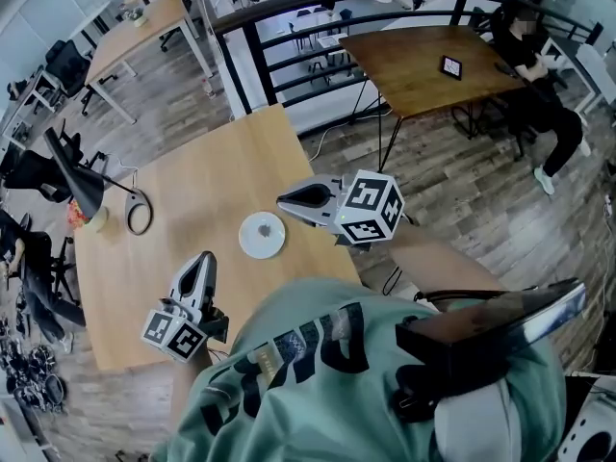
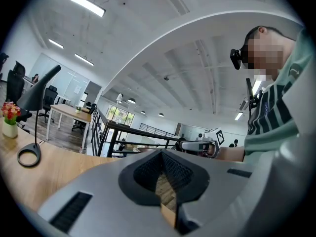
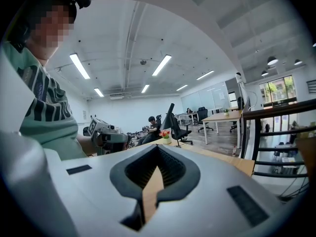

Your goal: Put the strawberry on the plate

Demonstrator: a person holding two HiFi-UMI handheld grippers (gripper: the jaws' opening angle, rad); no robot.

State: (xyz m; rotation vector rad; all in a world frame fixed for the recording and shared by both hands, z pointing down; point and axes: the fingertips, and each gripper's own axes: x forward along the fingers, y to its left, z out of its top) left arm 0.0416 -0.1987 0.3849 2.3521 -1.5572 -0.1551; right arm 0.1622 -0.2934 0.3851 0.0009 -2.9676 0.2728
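A small white plate [image 1: 262, 235] lies near the middle of the light wooden table [image 1: 207, 176]; it holds only a faint grey mark at its centre. No strawberry shows in any view. My left gripper [image 1: 206, 257] is at the table's near edge, left of the plate, with its jaws closed together and nothing between them. My right gripper [image 1: 281, 200] hovers just right of the plate, also shut and empty. Each gripper view looks level across the room. The left gripper view [image 2: 163, 153] shows the right gripper [image 2: 197, 145], and the right gripper view [image 3: 158, 148] shows the left gripper [image 3: 106, 135].
A black desk lamp [image 1: 82, 186] with a ring base [image 1: 140, 212] and a small flower pot [image 1: 91, 219] stand at the table's left side. A dark railing [image 1: 289, 12] runs behind the table. A person sits at another table [image 1: 423, 61] at the back right.
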